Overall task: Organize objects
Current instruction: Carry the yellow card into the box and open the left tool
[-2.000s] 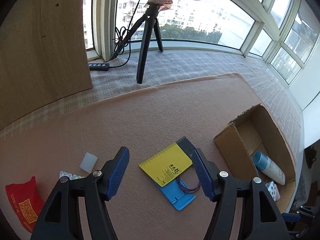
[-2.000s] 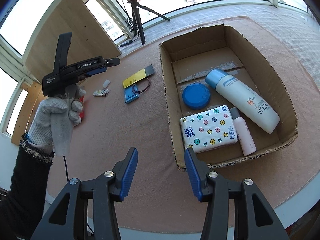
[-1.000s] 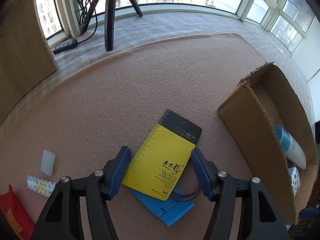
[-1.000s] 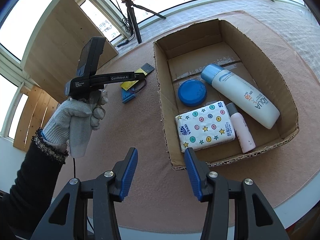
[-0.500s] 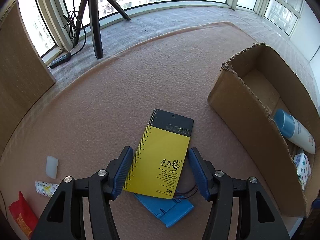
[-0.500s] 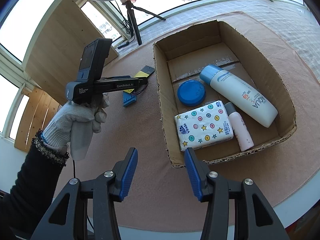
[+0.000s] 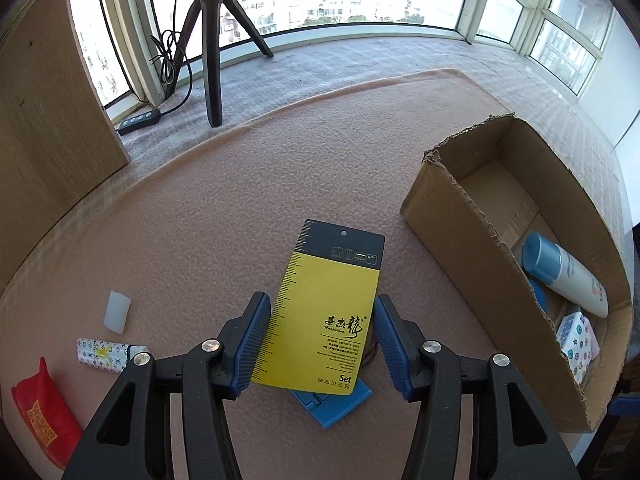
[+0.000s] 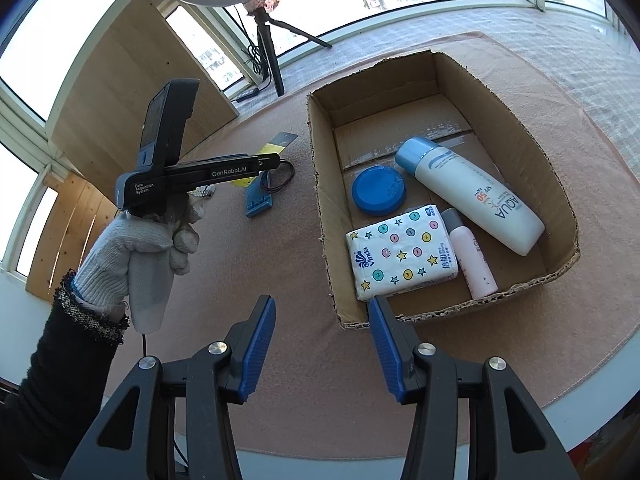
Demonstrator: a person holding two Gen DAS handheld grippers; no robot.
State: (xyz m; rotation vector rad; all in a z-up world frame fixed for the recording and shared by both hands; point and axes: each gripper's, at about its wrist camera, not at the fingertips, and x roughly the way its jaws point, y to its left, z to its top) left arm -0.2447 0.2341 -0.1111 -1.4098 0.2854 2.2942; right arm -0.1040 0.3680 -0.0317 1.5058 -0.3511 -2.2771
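My left gripper (image 7: 320, 340) hangs low over the yellow card (image 7: 326, 312), its blue fingers (image 7: 253, 340) spread wide, one on each long edge of the card; whether they touch it I cannot tell, and nothing is clamped yet. My right gripper (image 8: 322, 350) is likewise apart and empty, at the near rim of the cardboard box (image 8: 320, 184).

The box already holds a sunscreen bottle (image 8: 472, 196), a blue lid (image 8: 378, 192), a tissue pack (image 8: 400, 256) and a small pink bottle (image 8: 470, 254), so I judge the sorting roughly half done. In the left wrist view the card sits at centre, the box at 3 o'clock. Still out on the mat: a blue stand (image 7: 332, 404) under the card at 6 o'clock, a patterned lighter (image 7: 105, 354), a white cap (image 7: 117, 312) and a red packet (image 7: 42, 412) around 8 o'clock.
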